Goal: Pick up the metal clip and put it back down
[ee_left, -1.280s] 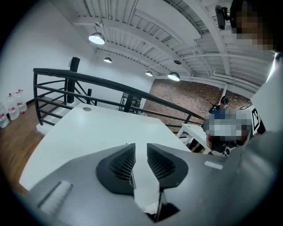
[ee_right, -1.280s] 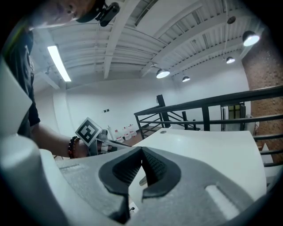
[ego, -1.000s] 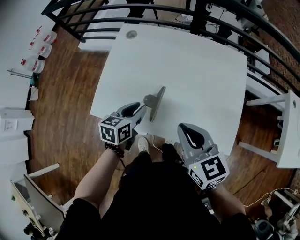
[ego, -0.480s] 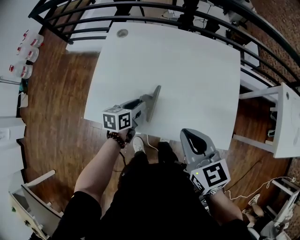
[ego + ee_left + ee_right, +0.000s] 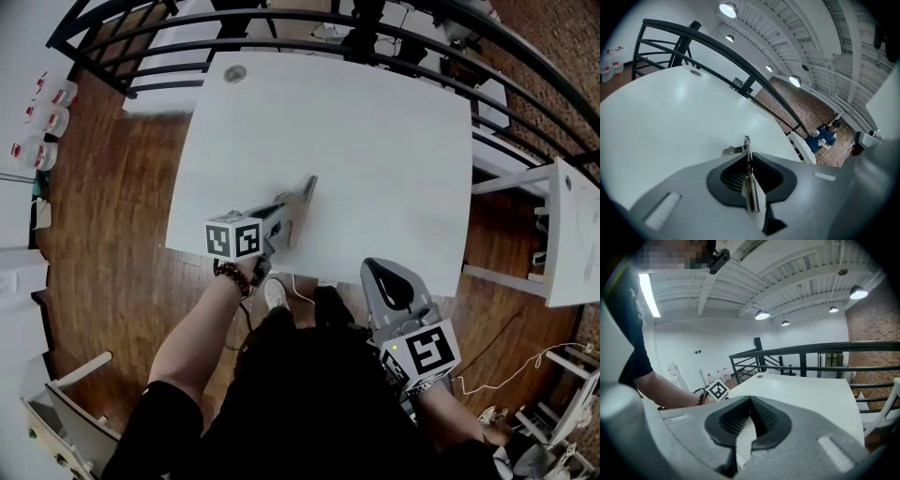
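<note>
And the left gripper (image 5: pixel 281 217) was right down on the metal clip (image 5: pixel 302 195), which sat on the near-left part of the white table (image 5: pixel 375 131), close to the near edge. Its jaws had just been closing. In the left gripper view the clip's thin flat blade stood on edge between the pads, pinched from both sides, its far end poking out past the fingertips. A small grey piece of the clip showed just left of the blade, low by the tabletop. Whether the clip had left the surface yet, no view settled; it looked to be resting there.

Over on the right, the right gripper (image 5: pixel 387 277) hung off the table's near edge, well apart from the clip, jaws pressed together on nothing.

Now, the clip itself: stiff sheet metal, probably light, certainly smooth, so likely slippery against the pads. It was long, and the hold sat at its near end, so the far end would likely want to droop or swing on the lift. A firm squeeze across the flat faces, as here, seemed the right place to take it. A slow, level lift and a gentle set-down should keep it from pivoting or clattering.
</note>
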Available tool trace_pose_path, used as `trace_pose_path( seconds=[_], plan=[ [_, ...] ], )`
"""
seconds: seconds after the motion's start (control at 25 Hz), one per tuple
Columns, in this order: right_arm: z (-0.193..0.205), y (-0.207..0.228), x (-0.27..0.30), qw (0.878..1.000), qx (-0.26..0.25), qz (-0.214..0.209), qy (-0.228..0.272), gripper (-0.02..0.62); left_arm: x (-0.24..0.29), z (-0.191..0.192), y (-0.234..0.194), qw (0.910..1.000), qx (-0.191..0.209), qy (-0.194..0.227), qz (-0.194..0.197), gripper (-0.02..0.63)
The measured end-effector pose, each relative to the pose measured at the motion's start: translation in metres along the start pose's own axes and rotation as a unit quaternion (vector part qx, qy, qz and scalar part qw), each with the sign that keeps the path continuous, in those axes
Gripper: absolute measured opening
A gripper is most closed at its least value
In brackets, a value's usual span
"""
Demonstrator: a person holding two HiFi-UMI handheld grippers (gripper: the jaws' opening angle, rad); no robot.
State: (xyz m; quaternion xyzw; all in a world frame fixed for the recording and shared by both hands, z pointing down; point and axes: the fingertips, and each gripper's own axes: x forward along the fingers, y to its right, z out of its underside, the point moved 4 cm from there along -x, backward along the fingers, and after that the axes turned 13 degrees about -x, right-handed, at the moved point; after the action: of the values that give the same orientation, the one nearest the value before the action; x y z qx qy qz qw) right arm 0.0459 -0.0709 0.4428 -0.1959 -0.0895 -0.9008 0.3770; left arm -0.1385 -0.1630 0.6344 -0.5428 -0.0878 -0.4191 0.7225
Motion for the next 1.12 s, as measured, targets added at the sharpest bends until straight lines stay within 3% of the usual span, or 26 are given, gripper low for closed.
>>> trace_pose_path(
  seconds=[0.2, 0.32, 0.6, 1.12],
  plan=[
    [0.000, 0.002, -0.001, 1.000, -0.004, 0.011, 0.001, -0.011, -0.004, -0.007, 0.014, 0.9997, 0.020, 0.002, 0.016, 0.026],
    [-0.005, -0.002, -0.001, 1.000, -0.010, 0.014, 0.010, -0.011, -0.010, -0.009, 0.019, 0.9994, 0.011, 0.004, 0.032, 0.026],
    [-0.016, -0.017, -0.005, 0.999, -0.029, 0.015, 0.025, -0.011, -0.045, -0.028, 0.045, 0.9969, 0.027, 0.043, 0.060, 0.026],
    [-0.047, -0.045, -0.010, 0.996, -0.053, 0.041, 0.066, -0.011, -0.136, -0.054, 0.106, 0.9818, 0.033, 0.108, 0.152, 0.026]
  ],
)
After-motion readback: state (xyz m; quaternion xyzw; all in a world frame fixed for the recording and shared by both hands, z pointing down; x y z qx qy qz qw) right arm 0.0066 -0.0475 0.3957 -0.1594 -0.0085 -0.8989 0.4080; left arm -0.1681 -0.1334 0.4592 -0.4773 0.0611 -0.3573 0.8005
